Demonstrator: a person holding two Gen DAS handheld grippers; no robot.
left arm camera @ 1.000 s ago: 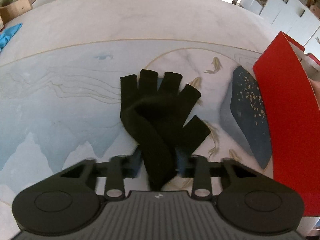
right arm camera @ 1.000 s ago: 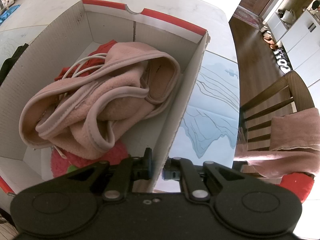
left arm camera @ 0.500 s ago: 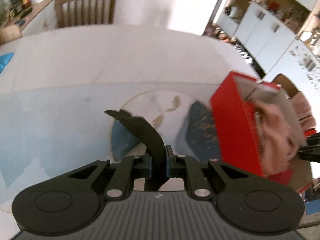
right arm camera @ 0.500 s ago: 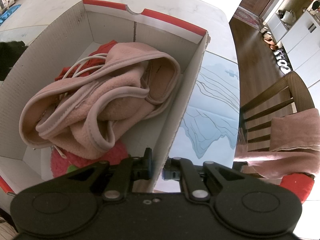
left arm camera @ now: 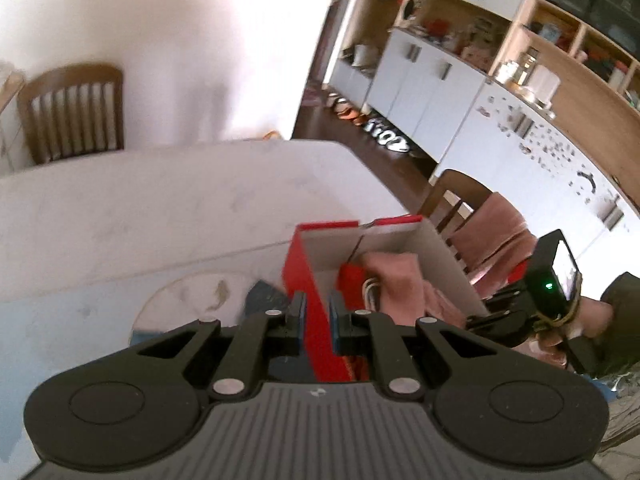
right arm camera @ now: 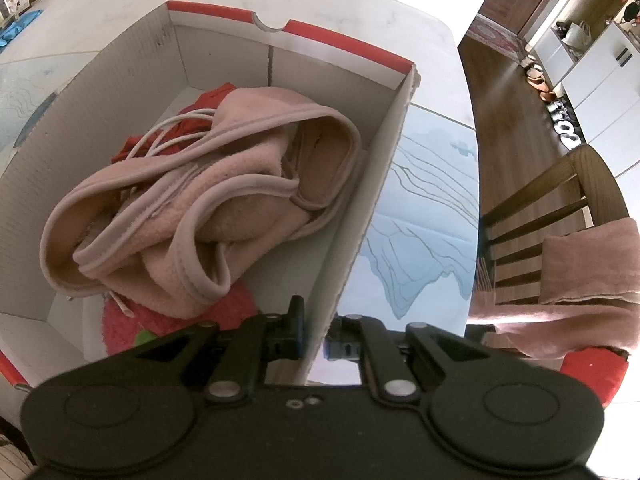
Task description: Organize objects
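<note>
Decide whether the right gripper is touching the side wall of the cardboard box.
Touching. In the right wrist view the right gripper straddles the cardboard box's wall, and its two fingers sit pressed against either face of the wall with no gap showing.

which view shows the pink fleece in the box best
The right wrist view: it looks down into the red box, so the whole crumpled pink fleece shows. The left wrist view catches only a blurred strip of it past the box wall.
</note>
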